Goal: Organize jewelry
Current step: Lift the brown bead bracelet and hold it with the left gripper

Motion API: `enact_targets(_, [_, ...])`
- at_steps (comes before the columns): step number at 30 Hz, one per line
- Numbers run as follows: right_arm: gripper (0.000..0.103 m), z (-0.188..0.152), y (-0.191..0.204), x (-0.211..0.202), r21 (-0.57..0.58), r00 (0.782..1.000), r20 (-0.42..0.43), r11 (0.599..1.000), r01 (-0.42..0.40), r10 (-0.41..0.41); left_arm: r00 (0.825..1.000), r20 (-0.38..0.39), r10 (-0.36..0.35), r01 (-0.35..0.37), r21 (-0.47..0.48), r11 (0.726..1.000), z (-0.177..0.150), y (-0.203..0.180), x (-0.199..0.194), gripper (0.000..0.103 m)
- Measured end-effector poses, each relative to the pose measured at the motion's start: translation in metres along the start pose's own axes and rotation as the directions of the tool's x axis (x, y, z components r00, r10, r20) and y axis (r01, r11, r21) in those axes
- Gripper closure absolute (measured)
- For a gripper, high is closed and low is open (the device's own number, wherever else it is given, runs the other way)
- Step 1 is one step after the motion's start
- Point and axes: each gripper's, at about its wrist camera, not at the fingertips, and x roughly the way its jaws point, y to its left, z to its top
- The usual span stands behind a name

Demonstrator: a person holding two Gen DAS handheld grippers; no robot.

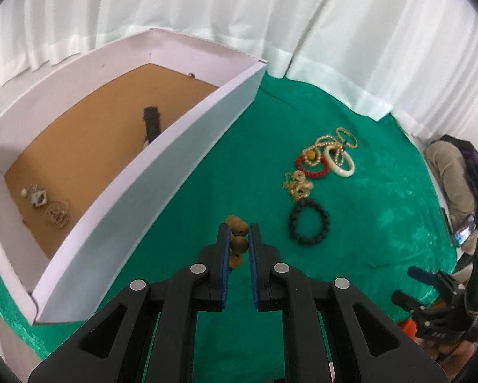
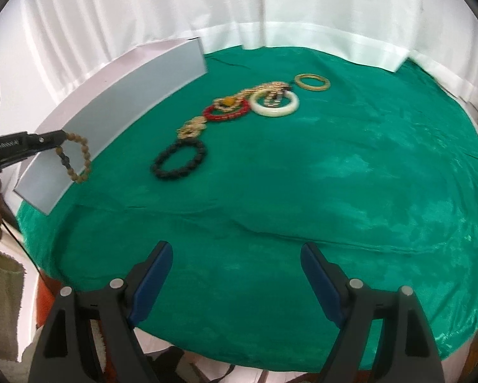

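My left gripper (image 1: pixel 239 236) is shut on a brown wooden bead bracelet (image 1: pixel 238 243) and holds it above the green cloth, just right of the white box (image 1: pixel 181 146). In the right wrist view the bracelet (image 2: pixel 74 156) hangs from the left gripper (image 2: pixel 58 137) in front of the box wall (image 2: pixel 117 111). A row of jewelry lies on the cloth: black bead bracelet (image 2: pixel 179 158), gold chain (image 2: pixel 192 129), red bracelet (image 2: pixel 227 111), white bangle (image 2: pixel 274 103), gold bangle (image 2: pixel 312 82). My right gripper (image 2: pixel 237 271) is open and empty near the table's front edge.
The box has a brown floor (image 1: pixel 89 146) with a black object (image 1: pixel 151 124) and a few small silver and gold pieces (image 1: pixel 46 206) in it. White curtains (image 1: pixel 207 6) hang behind the table. A person (image 1: pixel 462 178) sits at the far right.
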Motion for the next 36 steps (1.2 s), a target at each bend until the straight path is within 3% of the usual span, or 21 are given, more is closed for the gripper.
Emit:
enact_targets(15, [0.019, 0.002, 0.03, 0.011, -0.064, 0.995, -0.03, 0.993, -0.099, 0.098, 1.0, 0.01, 0.008, -0.008, -0.002, 1.0, -0.008, 0.002, -0.003, 0.094])
enact_targets(36, [0.019, 0.002, 0.044, 0.021, -0.075, 0.993, -0.071, 0.992, -0.101, 0.096, 1.0, -0.004, 0.013, -0.013, -0.009, 1.0, -0.012, 0.004, 0.005, 0.094])
